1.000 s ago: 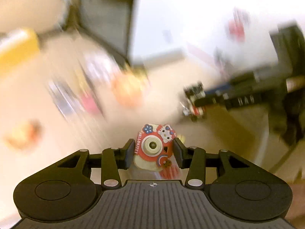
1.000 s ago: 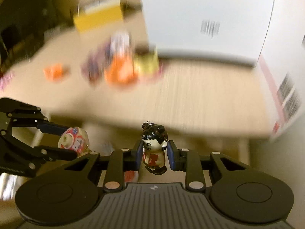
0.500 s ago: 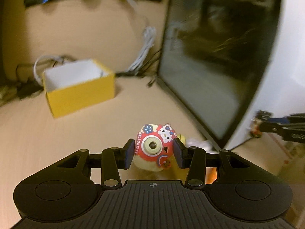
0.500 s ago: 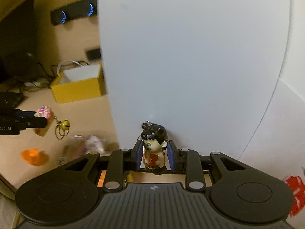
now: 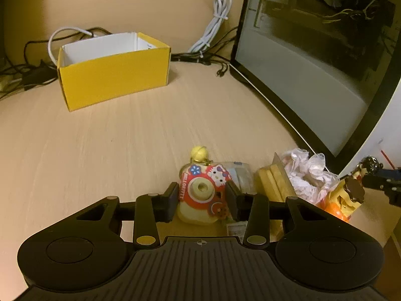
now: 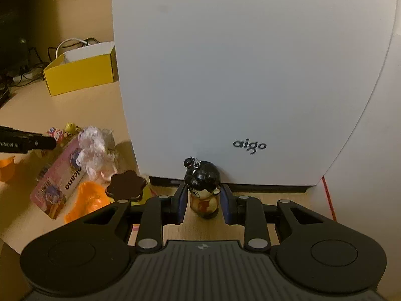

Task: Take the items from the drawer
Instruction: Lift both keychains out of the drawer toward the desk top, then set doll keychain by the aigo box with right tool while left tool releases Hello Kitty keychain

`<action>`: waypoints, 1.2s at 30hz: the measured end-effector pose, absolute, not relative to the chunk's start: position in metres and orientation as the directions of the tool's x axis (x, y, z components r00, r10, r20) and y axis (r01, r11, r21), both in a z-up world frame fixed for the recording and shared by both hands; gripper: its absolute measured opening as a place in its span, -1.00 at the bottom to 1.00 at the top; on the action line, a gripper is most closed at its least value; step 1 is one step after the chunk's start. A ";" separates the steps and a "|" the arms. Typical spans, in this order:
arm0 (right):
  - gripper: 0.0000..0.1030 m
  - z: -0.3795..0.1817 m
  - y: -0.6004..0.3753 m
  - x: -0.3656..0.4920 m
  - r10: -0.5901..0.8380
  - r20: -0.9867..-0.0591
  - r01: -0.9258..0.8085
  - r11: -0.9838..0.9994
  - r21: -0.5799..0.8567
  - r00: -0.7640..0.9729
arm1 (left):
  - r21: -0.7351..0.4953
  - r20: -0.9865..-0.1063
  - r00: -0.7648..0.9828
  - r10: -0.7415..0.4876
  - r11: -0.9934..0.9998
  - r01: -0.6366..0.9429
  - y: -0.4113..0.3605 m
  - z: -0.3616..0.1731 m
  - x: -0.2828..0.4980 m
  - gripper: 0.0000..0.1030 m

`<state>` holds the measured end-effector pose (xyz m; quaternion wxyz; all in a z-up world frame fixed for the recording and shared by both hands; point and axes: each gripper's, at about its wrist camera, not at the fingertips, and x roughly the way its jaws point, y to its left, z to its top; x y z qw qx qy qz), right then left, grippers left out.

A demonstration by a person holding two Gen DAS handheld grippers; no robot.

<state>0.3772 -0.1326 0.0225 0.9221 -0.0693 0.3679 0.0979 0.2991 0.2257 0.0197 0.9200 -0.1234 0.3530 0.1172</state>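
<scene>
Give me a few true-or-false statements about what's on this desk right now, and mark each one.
1. The yellow box is open at the top. True.
2. The right gripper holds a black-haired figurine. True.
3. The white case reads "sony". False: it reads "aigo".
4. The Hello Kitty toy camera lies inside the yellow box. False: it is in front of the box, well apart from it.

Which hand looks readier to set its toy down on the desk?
Right. The right fingers hold the doll over bare desk. The left fingers, just closing further on the camera charm, hang over clutter.
</scene>
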 end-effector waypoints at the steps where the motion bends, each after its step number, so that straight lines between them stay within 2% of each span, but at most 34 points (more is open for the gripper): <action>1: -0.50 0.021 -0.132 0.377 0.128 -0.694 -0.233 0.971 -0.059 0.709 | -0.145 -0.676 0.726 0.130 0.942 -0.304 0.226 0.019 0.300 -0.13; 10: -0.50 0.010 -0.126 0.370 0.131 -0.698 -0.238 0.970 -0.058 0.703 | -0.146 -0.639 0.755 0.145 0.941 -0.304 0.223 0.031 0.285 -0.17; 13: -0.35 0.018 -0.131 0.361 0.134 -0.677 -0.225 0.973 -0.048 0.724 | -0.142 -0.619 0.769 0.158 0.941 -0.308 0.220 0.042 0.274 -0.17; 16: -0.31 0.025 -0.136 0.352 0.129 -0.663 -0.214 0.976 -0.048 0.738 | -0.136 -0.603 0.779 0.172 0.940 -0.312 0.214 0.054 0.261 -0.17; 22: -0.10 0.038 -0.155 0.320 0.137 -0.645 -0.210 0.977 -0.038 0.752 | -0.141 -0.576 0.798 0.180 0.939 -0.313 0.192 0.079 0.224 -0.17; 28: -0.01 0.039 -0.172 0.282 0.174 -0.659 -0.223 0.975 0.010 0.731 | -0.121 -0.620 0.758 0.202 0.930 -0.347 0.159 0.084 0.195 -0.17; 36: 0.13 0.006 -0.164 0.248 0.224 -0.727 -0.282 0.958 0.043 0.649 | -0.126 -0.677 0.717 0.169 0.932 -0.339 0.124 0.067 0.176 -0.17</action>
